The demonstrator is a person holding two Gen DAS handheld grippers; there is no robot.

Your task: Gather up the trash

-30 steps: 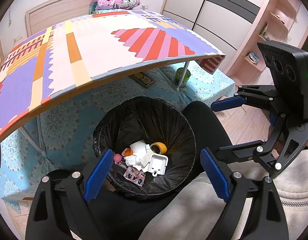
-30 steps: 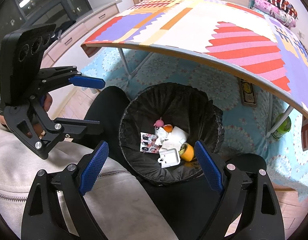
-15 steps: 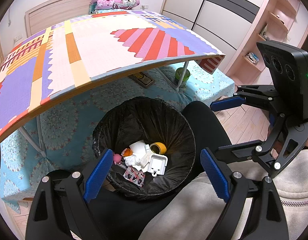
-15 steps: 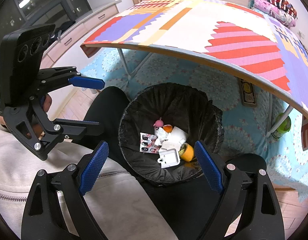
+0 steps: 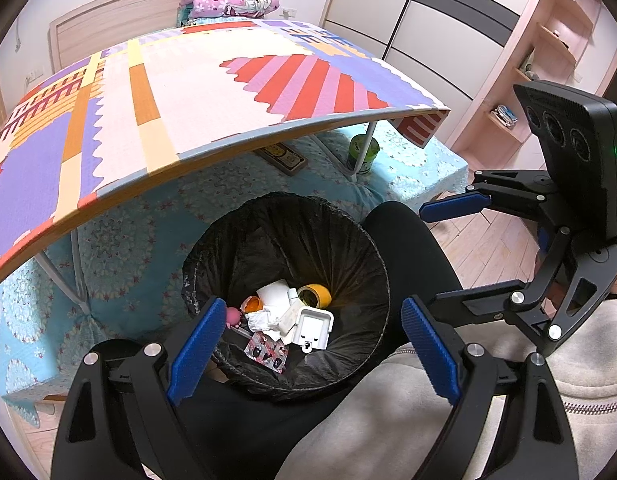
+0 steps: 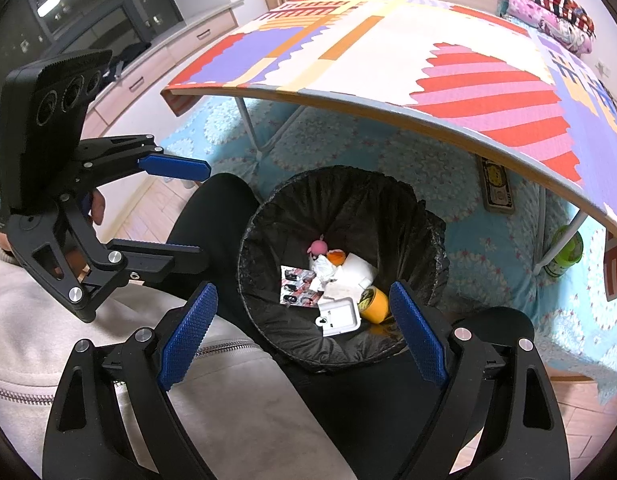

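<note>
We find both tools idle above the black-lined trash bin (image 5: 286, 292), which sits at lower centre of both views between the operator's legs. The left gripper (image 5: 312, 354) has its jaws spread wide and empty; the right gripper (image 6: 302, 330) is likewise spread and holds nothing. The collected trash lies at the bin's bottom: a white plastic case (image 5: 313, 328), a yellow tape roll (image 6: 375, 303), crumpled paper (image 6: 326, 271), a printed wrapper (image 5: 267, 352) and a small pink toy (image 6: 318, 246). The patterned tabletop (image 5: 196, 92) in the upper half of both frames shows no litter.

Risks, in our judgement: the loose liner rim (image 6: 430, 224) could snag a descending finger and tip the bin. A green can (image 5: 363, 152) under the table, right of centre, may be overlooked.
</note>
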